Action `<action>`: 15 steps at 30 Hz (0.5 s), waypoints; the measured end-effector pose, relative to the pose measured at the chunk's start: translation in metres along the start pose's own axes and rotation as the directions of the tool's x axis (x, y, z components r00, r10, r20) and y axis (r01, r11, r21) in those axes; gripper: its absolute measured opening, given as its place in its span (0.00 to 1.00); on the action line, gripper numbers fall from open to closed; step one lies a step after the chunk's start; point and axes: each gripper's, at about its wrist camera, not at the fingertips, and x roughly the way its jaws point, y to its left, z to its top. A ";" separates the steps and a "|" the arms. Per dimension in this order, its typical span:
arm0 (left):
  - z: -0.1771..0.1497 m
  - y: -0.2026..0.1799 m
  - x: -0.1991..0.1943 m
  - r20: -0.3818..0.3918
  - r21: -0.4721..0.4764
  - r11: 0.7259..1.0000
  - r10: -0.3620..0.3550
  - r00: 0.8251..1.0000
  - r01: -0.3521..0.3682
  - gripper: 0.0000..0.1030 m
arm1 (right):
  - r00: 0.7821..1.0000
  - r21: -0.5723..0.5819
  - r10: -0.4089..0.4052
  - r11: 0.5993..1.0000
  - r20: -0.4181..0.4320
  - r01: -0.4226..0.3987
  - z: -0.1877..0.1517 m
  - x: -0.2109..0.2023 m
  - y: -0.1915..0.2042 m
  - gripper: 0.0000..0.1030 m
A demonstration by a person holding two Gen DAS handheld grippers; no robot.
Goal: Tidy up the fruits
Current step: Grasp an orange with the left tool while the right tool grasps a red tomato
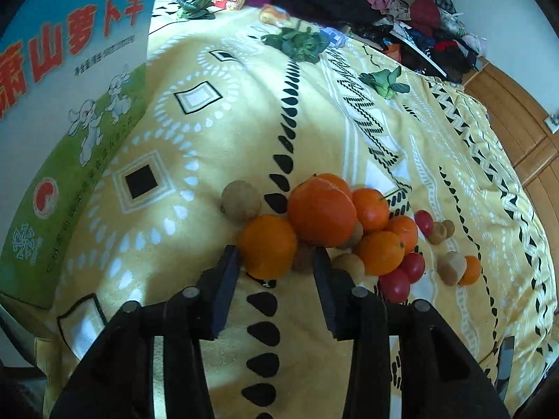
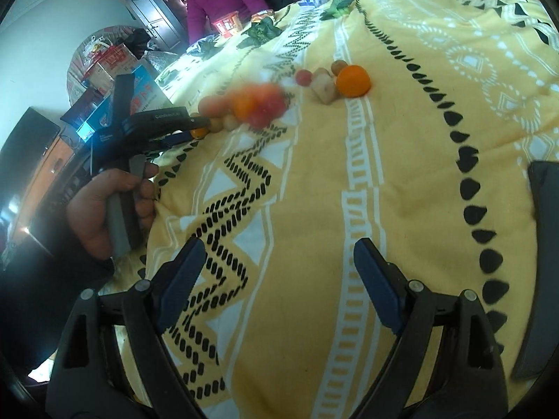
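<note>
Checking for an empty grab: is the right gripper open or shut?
Open: the right gripper has its jaws spread wide over bare blanket, nothing between them.

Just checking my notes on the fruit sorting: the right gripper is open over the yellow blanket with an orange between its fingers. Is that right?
Not quite. The right gripper is open over the yellow blanket, but there is no orange between its fingers, only bare blanket. The nearest orange lies well beyond the fingertips. The right wrist view shows this.
</note>
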 end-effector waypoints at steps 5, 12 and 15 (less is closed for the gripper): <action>-0.004 -0.001 -0.015 0.026 0.010 1.000 -0.005 1.000 0.005 0.31 | 1.000 -0.011 0.005 1.000 -0.012 -0.005 0.000 0.002 0.002 0.77; -0.042 -0.022 -0.066 -0.035 0.176 0.982 -0.062 0.997 0.067 0.32 | 1.000 -0.019 0.008 1.000 -0.002 -0.008 0.002 0.000 0.010 0.73; -0.061 -0.020 -0.046 -0.109 0.213 0.975 -0.040 0.993 0.062 0.32 | 1.000 -0.022 0.005 1.000 -0.008 -0.005 0.004 0.003 0.012 0.73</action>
